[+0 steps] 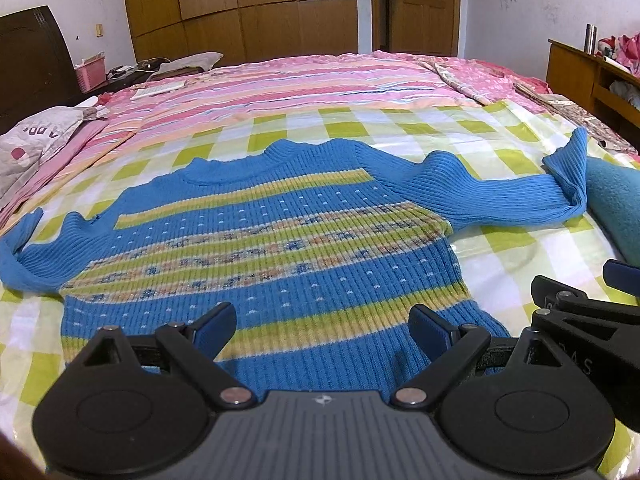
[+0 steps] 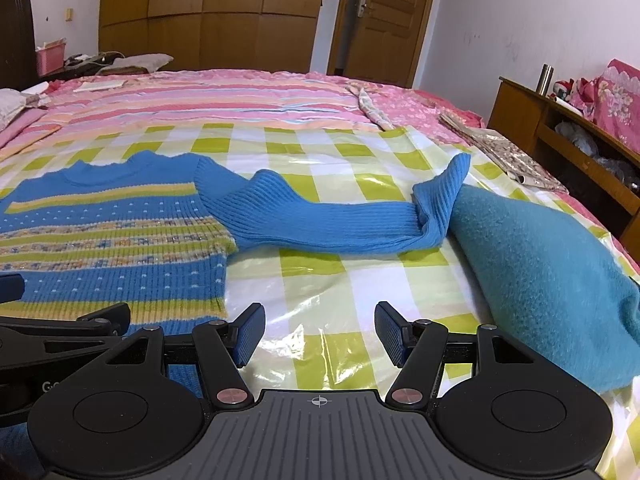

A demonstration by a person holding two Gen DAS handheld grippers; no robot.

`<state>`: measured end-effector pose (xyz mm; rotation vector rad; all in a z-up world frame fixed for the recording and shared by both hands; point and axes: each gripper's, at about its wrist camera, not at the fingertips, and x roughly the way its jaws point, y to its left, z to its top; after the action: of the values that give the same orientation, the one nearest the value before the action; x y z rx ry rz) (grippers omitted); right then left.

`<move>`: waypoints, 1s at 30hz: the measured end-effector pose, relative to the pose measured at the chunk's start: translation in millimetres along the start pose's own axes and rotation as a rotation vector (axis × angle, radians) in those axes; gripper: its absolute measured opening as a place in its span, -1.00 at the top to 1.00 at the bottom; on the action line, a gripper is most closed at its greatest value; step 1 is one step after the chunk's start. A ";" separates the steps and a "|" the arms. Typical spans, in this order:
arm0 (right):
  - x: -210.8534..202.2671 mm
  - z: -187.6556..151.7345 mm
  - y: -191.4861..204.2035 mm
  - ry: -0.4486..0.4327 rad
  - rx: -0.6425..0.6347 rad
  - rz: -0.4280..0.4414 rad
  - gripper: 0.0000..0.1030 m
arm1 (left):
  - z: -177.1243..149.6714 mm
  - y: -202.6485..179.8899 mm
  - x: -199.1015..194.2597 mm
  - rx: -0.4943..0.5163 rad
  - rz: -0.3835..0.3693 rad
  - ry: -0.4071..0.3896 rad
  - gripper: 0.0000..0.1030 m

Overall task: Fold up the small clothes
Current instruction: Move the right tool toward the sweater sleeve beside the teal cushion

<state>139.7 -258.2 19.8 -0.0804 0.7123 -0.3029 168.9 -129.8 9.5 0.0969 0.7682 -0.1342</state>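
A small blue knit sweater [image 1: 280,248] with yellow-green patterned stripes lies flat, face up, on a green-and-white checked plastic sheet [image 1: 520,248] on the bed. Its neck points away and both sleeves are spread out; the right sleeve [image 2: 340,224] has its cuff bent upward. My left gripper [image 1: 322,330] hovers open over the sweater's hem, holding nothing. My right gripper [image 2: 320,334] is open above the bare plastic sheet [image 2: 320,280] just right of the sweater's [image 2: 120,240] lower right corner. Part of the right gripper shows at the right edge of the left wrist view.
A teal fleece garment [image 2: 560,280] lies to the right, touching the bent cuff. Beyond the sheet stretches a pink striped bedcover [image 1: 300,84]. A pillow [image 1: 36,140] sits at the left, a wooden shelf unit [image 2: 560,132] at the right, wardrobes and a door behind.
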 end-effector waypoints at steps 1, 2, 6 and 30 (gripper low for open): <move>0.7 0.2 -0.2 0.000 -0.001 -0.002 -0.19 | 0.6 -0.9 0.9 0.000 -0.001 0.001 -0.90; 1.6 0.4 -0.6 0.000 -0.002 -0.003 -0.19 | 1.3 -1.8 2.3 0.001 -0.002 0.002 -0.90; 4.6 1.2 -3.1 0.000 -0.005 -0.008 -0.19 | 3.1 -5.5 6.4 0.002 -0.006 0.003 -0.90; 38.8 22.4 -51.8 -0.009 0.032 -0.060 -0.13 | 15.2 -18.4 22.2 0.003 -0.046 -0.007 -0.92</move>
<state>169.4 -320.0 21.3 -0.0731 0.6966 -0.3705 192.2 -152.0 4.2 0.0811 0.7635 -0.1794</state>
